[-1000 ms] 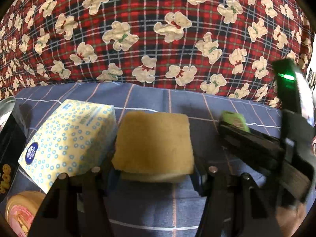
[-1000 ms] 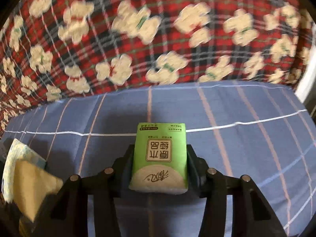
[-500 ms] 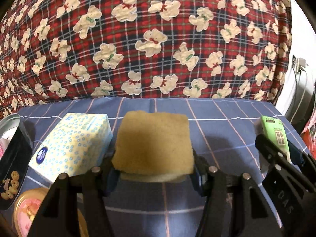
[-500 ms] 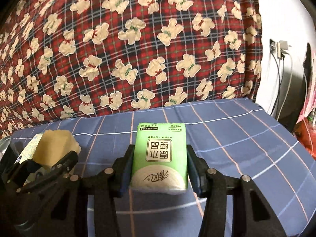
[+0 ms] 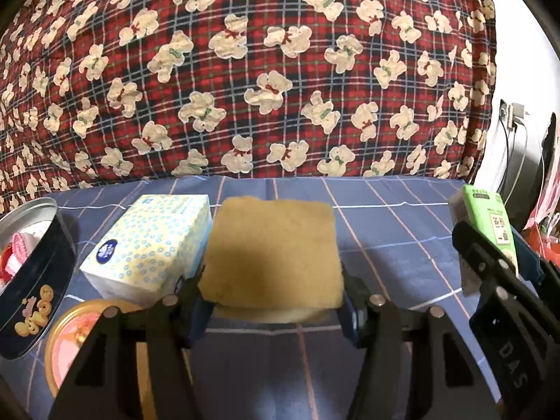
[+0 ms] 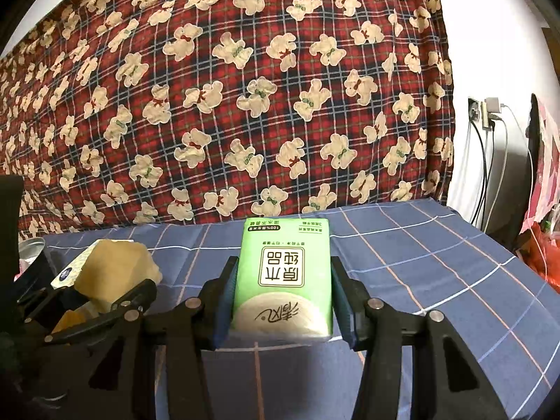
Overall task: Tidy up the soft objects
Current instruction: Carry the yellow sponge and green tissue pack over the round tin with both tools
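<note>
Dim indoor light, warm cast, both views. Heavy fisheye bending: black vignette at corners, the plaid bear fabric (image 5: 266,80) bows outward toward the edges. White wall (image 6: 497,35) at right is brightest, slightly blown out. A soft shadow patch sits on the yellow sponge (image 5: 273,255). Near gripper frames are dark, low in detail. Centre reasonably sharp; edges smeared and softer.

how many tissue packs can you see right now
2. A green tissue pack clamped in the right gripper; a blue-dotted tissue pack lying on the bedsheet beside the sponge.
</note>
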The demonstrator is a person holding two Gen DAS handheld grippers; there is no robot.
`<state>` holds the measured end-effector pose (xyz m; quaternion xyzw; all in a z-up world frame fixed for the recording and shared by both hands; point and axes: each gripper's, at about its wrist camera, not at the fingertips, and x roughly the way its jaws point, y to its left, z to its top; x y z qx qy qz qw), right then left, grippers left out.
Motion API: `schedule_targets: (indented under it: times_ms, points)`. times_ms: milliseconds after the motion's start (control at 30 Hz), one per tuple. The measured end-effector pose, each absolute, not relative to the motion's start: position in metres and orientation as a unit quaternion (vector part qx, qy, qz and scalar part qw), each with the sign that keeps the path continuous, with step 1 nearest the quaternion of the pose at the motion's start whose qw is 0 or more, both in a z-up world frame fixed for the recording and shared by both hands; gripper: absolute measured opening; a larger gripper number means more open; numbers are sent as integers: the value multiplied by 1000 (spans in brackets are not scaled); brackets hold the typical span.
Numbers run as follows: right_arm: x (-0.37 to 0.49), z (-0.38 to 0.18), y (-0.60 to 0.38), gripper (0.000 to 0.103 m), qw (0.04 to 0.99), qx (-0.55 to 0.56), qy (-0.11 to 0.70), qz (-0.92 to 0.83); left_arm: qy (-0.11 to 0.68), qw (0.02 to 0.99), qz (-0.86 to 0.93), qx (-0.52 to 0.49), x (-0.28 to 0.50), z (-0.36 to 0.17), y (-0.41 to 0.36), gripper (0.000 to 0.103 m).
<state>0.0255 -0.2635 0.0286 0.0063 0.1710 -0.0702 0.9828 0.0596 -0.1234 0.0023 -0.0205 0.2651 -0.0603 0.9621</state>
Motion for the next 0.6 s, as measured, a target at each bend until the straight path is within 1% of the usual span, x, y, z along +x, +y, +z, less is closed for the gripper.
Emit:
schedule_targets:
  times_ms: [600]
  points:
    - [-12, 29, -244, 52, 987, 6, 145, -61, 243, 967, -75, -26, 23, 5, -107, 60]
